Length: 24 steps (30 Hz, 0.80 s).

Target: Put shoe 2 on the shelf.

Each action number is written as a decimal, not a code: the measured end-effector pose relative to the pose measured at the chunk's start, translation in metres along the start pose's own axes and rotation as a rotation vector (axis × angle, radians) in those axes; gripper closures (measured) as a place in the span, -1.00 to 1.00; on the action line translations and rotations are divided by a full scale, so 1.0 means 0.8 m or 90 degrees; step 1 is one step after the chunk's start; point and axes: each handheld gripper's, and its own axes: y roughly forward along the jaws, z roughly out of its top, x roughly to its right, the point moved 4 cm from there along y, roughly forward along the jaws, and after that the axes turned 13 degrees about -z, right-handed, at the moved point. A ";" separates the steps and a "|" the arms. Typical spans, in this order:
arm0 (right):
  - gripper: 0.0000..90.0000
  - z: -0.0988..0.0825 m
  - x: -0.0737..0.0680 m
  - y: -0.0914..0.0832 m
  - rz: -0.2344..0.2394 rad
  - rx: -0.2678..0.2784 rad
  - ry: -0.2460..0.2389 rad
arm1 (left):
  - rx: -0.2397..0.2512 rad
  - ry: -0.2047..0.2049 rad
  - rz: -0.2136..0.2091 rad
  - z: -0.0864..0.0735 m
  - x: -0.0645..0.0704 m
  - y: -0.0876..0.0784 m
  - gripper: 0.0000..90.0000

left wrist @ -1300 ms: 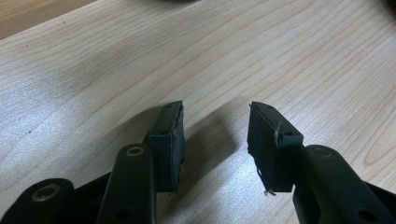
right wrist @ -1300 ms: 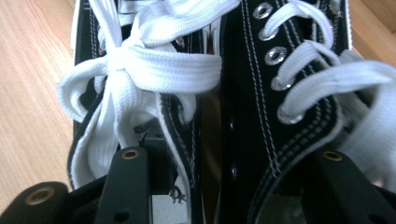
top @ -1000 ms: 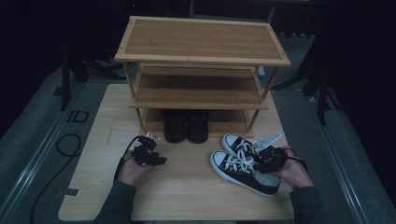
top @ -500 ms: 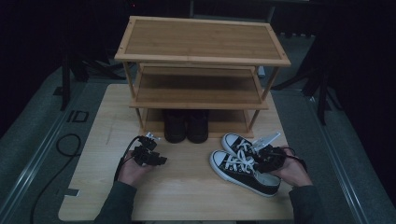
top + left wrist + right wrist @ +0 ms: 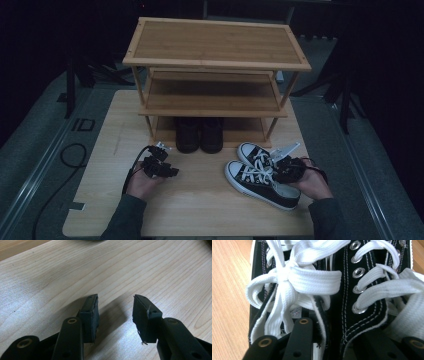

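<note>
The right tool [image 5: 281, 169] has just been closing, gripping both black-and-white sneakers [image 5: 260, 177] by their inner collars on the table [image 5: 200, 205]; shelving on the bamboo rack [image 5: 215, 95] remains. The left tool [image 5: 167, 169] is idling, released.

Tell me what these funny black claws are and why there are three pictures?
A person holds a gripper in each hand, like big tongs. One picture looks down from above the table. The other two come from small cameras that ride on the grippers. On the table stand a wooden rack, a dark pair of shoes on its lowest shelf, and two black sneakers with white laces in front. The left gripper is open over bare wood and holds nothing. The right gripper has just been closing, with the inner sides of both sneakers between its jaws; one jaw is inside the near sneaker.
</note>
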 end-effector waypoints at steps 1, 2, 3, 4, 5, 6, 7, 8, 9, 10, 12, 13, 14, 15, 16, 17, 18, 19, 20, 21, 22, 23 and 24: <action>0.72 0.000 0.000 0.000 0.001 0.001 0.001 | 0.000 0.000 0.000 0.000 0.000 0.000 0.25; 0.73 -0.001 0.000 0.000 0.001 0.003 0.001 | 0.000 0.000 0.000 0.000 0.000 0.000 0.25; 0.75 -0.001 0.000 0.000 0.000 0.005 0.000 | 0.000 0.000 -0.001 0.000 0.000 0.000 0.25; 0.77 -0.001 0.000 0.000 -0.002 0.007 -0.001 | 0.000 -0.001 -0.001 0.000 0.000 0.000 0.25; 0.79 -0.001 0.000 -0.001 -0.002 0.010 -0.001 | 0.001 -0.001 -0.001 0.000 0.000 0.000 0.25; 0.82 -0.001 -0.001 -0.001 -0.002 0.012 -0.001 | -0.001 -0.001 -0.001 0.000 -0.001 0.000 0.25; 0.84 -0.002 -0.001 -0.001 -0.003 0.012 0.000 | -0.001 0.000 -0.001 0.000 -0.001 -0.001 0.25; 0.85 -0.001 -0.001 -0.001 -0.006 0.012 -0.002 | -0.001 0.000 -0.001 0.000 -0.001 -0.001 0.25; 0.86 -0.001 0.000 -0.001 -0.005 0.013 -0.001 | -0.001 -0.001 -0.001 0.000 -0.001 -0.001 0.25; 0.87 -0.001 0.000 -0.001 -0.006 0.016 -0.002 | -0.001 0.000 0.000 0.000 -0.001 -0.001 0.25; 0.89 -0.001 0.002 -0.001 -0.008 0.023 -0.006 | -0.001 0.000 -0.001 0.000 -0.001 -0.001 0.25; 0.90 -0.001 0.001 -0.002 -0.016 0.027 -0.016 | 0.000 -0.001 0.000 -0.001 -0.002 -0.001 0.25; 0.90 -0.001 -0.001 -0.003 -0.022 0.028 -0.025 | -0.001 0.000 0.000 -0.001 -0.002 -0.001 0.25; 0.90 0.000 -0.003 -0.004 -0.026 0.028 -0.035 | 0.000 -0.002 0.000 -0.001 -0.002 -0.001 0.25; 0.90 0.001 -0.004 -0.005 -0.032 0.028 -0.039 | 0.000 -0.002 0.001 0.000 -0.002 -0.001 0.25; 0.91 0.001 -0.004 -0.005 -0.032 0.027 -0.040 | 0.000 0.000 0.000 -0.001 -0.002 -0.001 0.25; 0.91 0.002 -0.004 -0.006 -0.033 0.026 -0.044 | -0.001 0.000 0.000 -0.001 -0.001 -0.001 0.25; 0.90 0.002 -0.004 -0.006 -0.030 0.025 -0.043 | -0.001 0.000 0.000 -0.001 -0.002 -0.001 0.25; 0.90 0.002 -0.003 -0.006 -0.029 0.025 -0.045 | -0.001 -0.001 0.000 -0.001 -0.002 -0.001 0.25; 0.90 0.002 -0.002 -0.006 -0.028 0.024 -0.043 | -0.001 0.000 0.001 -0.001 -0.002 -0.001 0.25; 0.90 0.003 -0.001 -0.007 -0.025 0.023 -0.041 | -0.001 -0.001 0.001 -0.001 -0.002 -0.001 0.25; 0.90 0.003 -0.001 -0.007 -0.028 0.022 -0.041 | -0.001 -0.001 0.001 -0.001 -0.002 -0.002 0.25; 0.90 0.003 0.000 -0.007 -0.025 0.021 -0.039 | -0.001 -0.002 0.001 -0.001 -0.002 -0.002 0.25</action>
